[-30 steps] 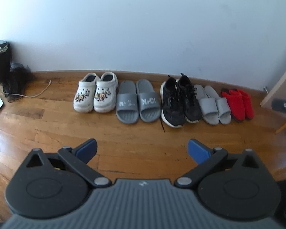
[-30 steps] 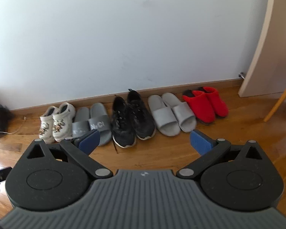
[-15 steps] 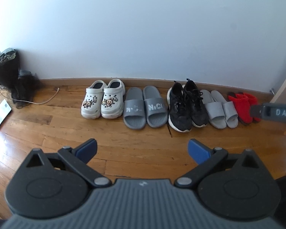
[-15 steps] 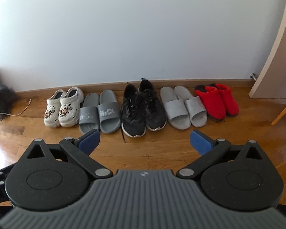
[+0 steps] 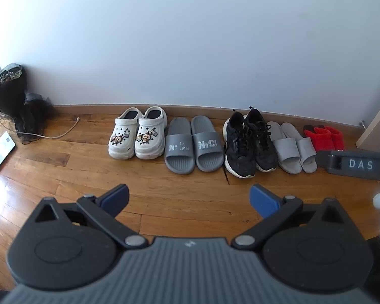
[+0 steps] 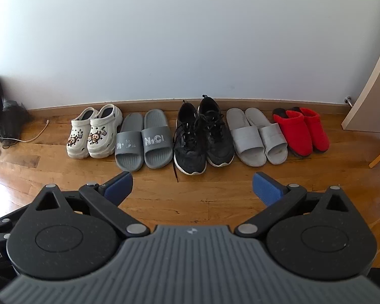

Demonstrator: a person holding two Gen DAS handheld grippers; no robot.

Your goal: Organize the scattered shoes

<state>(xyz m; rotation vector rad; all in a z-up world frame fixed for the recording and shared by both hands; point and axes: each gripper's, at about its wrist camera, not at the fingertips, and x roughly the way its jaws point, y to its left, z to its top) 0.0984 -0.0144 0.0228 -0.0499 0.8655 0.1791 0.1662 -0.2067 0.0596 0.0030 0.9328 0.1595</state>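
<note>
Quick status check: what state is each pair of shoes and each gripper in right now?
White clogs: paired, by wall.
Dark grey slides: paired, in row.
Black sneakers: paired, one lace trailing.
Light grey slides: paired, in row.
Red slippers: paired, row's end.
Left gripper: open, empty.
Right gripper: open, empty.

Black netted bundle (image 5: 8, 101) in left corner by white wall (image 5: 190, 38); white cable (image 5: 60, 133) across wood floor (image 5: 63, 177).
</note>
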